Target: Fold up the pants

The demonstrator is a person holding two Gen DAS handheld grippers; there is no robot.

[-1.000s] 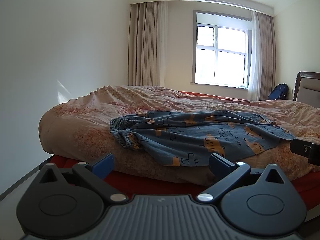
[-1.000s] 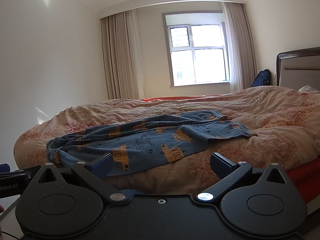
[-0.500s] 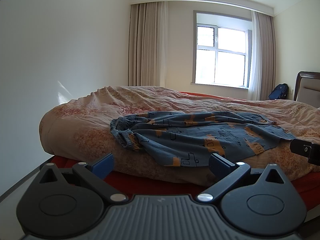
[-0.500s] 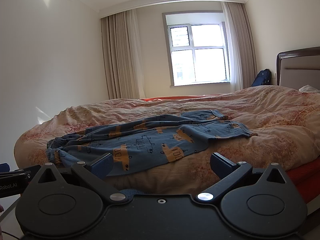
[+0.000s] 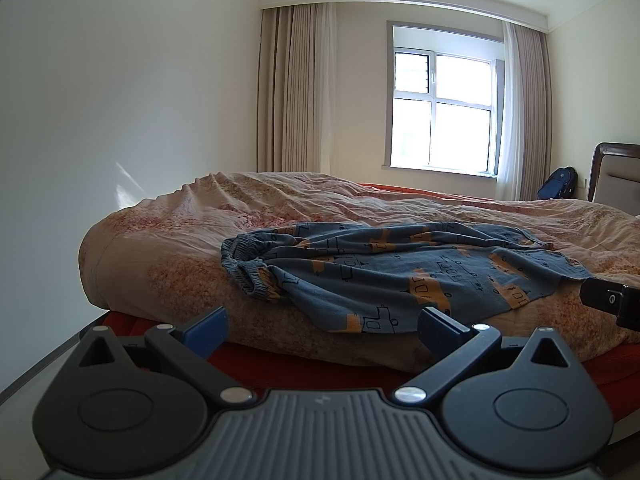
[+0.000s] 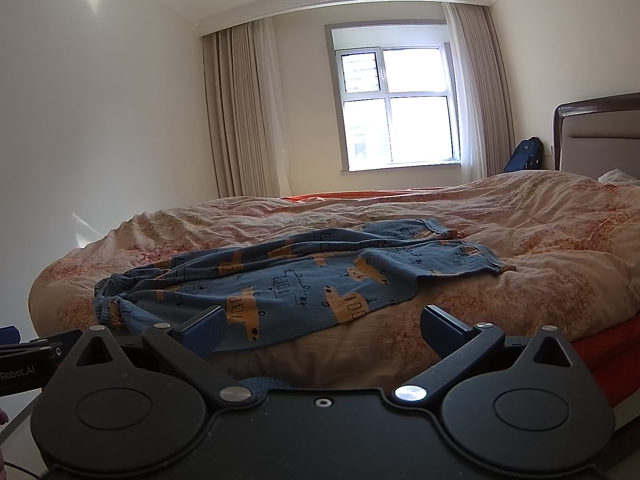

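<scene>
Pants lay crumpled on the bed, long axis running left to right, waistband nearer the left gripper; right gripper faced the legs; both held fingers spread, empty, short of the cloth.

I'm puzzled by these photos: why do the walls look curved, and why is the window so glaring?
Left wrist view: the fisheye lens bows the ceiling line; the window is blown out white, a sun patch marks the wall, and the pants stay sharp. Right wrist view: same bending, dark corners, window overexposed, the tool near-black against the light.
</scene>
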